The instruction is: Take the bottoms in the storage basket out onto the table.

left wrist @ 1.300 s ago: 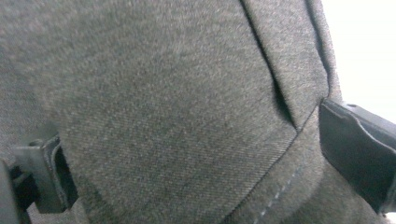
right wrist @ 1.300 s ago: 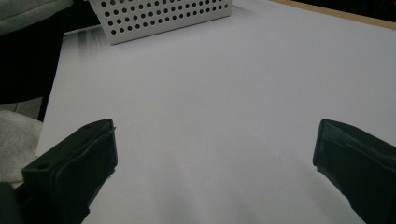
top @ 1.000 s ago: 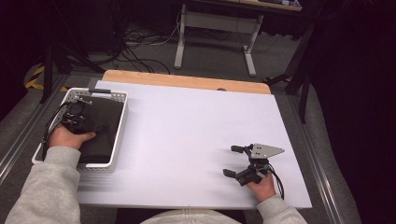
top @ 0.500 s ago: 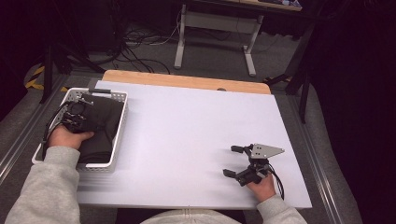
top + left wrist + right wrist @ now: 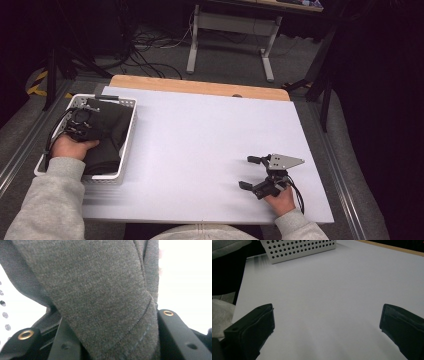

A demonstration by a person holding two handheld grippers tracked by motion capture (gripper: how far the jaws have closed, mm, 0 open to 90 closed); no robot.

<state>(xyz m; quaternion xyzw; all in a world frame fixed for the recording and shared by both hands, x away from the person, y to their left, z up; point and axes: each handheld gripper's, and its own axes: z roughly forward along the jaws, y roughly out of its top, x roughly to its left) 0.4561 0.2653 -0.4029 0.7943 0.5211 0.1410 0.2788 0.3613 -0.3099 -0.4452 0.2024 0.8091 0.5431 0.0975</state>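
We take the white perforated basket (image 5: 129,131) at the near left corner of the counter (image 5: 200,140) as our landmark. Inside the basket lies a dark grey cloth (image 5: 107,137), folded and filling most of it. The left gripper (image 5: 82,122) reaches down into the basket from its near left side, with the person's left hand (image 5: 70,147) at the basket's near rim and a grey sleeve (image 5: 47,200) trailing back from it. In the left gripper view we see the cloth (image 5: 100,295) running up between the two black jaws, its stitched hem lying against the right-hand jaw; the jaws have just been closing, and they now pinch the fabric between them. The basket's pale wall with its round holes shows at the left edge of that view. Well apart from the basket, toward the near right of the counter, the right gripper (image 5: 250,172) rests low over the white surface in the person's right hand (image 5: 280,200), with its grey three-cornered plate on top. In the right gripper view its jaws stand spread wide with bare counter (image 5: 324,290) between them, and the basket (image 5: 299,248) sits far off at the top.
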